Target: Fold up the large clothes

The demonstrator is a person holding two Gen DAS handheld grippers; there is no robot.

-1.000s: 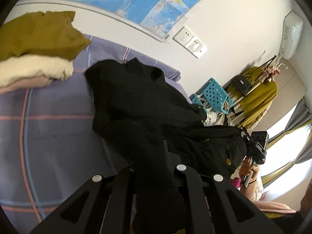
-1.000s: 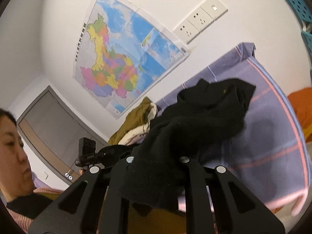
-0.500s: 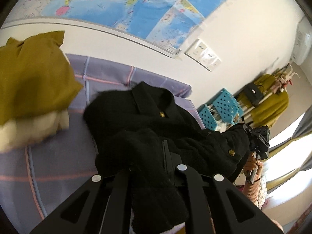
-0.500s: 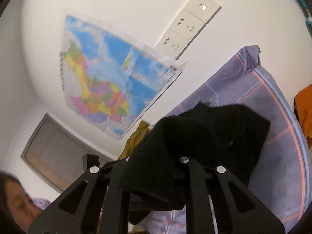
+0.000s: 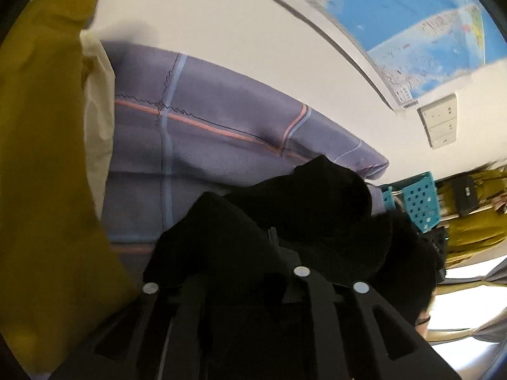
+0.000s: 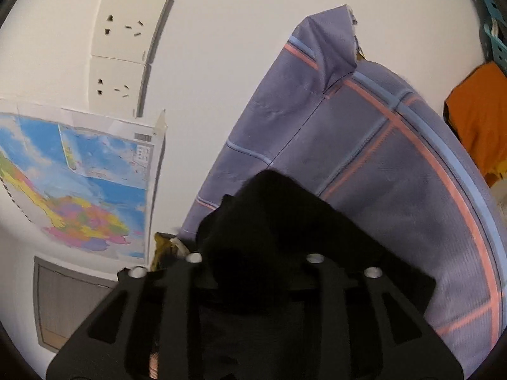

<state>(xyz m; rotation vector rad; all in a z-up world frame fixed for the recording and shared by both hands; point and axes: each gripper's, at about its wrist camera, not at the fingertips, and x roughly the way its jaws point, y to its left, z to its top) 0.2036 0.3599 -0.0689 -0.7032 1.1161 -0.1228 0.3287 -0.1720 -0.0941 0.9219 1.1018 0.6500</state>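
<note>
A black knit garment [image 5: 317, 202] lies bunched on the purple plaid bed cover [image 5: 221, 133], close to the wall. One end of it drapes over my left gripper [image 5: 253, 243] and hides the fingertips. The jaws are opening, with the cloth still pinched between them. In the right wrist view the other end of the black garment [image 6: 285, 212] covers my right gripper [image 6: 253, 231]. Its jaws are opening and stand visibly wider apart, with the cloth lying loose between them on the bed cover [image 6: 380, 164].
A mustard garment [image 5: 41, 158] on a cream one [image 5: 98, 120] is stacked close at the left. An orange garment [image 6: 478, 117] lies beyond the bed's right edge. The wall carries a map [image 6: 79, 174] and sockets [image 6: 123, 50]. Teal baskets [image 5: 421, 202] and a person's head [image 5: 415, 288] are at the right.
Both grippers carried the black garment's ends forward and down toward the wall side of the bed, folding it over. The right jaws have spread apart. The mustard pile now looms close at the left.
</note>
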